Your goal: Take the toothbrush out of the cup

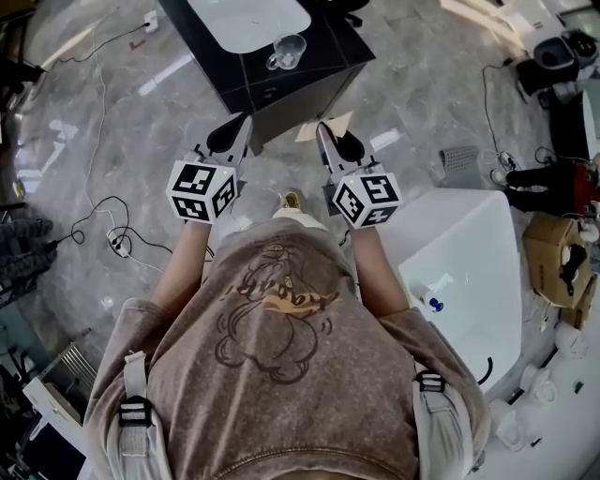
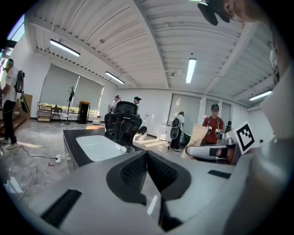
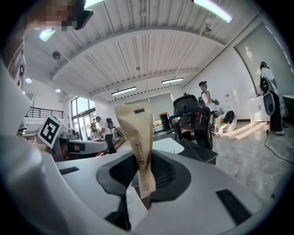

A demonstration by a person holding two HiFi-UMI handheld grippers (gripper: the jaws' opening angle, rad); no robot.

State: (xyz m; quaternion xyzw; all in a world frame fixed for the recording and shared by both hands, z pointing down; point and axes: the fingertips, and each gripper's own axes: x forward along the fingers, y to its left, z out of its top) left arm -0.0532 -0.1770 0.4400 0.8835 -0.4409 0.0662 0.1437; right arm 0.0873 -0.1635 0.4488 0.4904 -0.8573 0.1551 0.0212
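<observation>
A clear glass cup (image 1: 288, 52) stands on the black counter (image 1: 309, 70) beside a white inset basin (image 1: 248, 19); I see no toothbrush in it. In the left gripper view the cup (image 2: 126, 148) lies just beyond the jaws. My left gripper (image 1: 246, 120) is shut and empty, its pads meeting in its own view (image 2: 147, 157). My right gripper (image 1: 323, 128) is shut on a tan paper packet (image 1: 307, 132) that stands upright between the jaws (image 3: 138, 133). Both grippers hover side by side over the floor, short of the counter's near edge.
A white tub (image 1: 469, 272) sits on the floor at my right, with a cardboard box (image 1: 553, 253) beyond it. Cables (image 1: 112, 234) trail across the marble floor at the left. A black office chair (image 2: 123, 121) stands behind the counter, and several people stand further back.
</observation>
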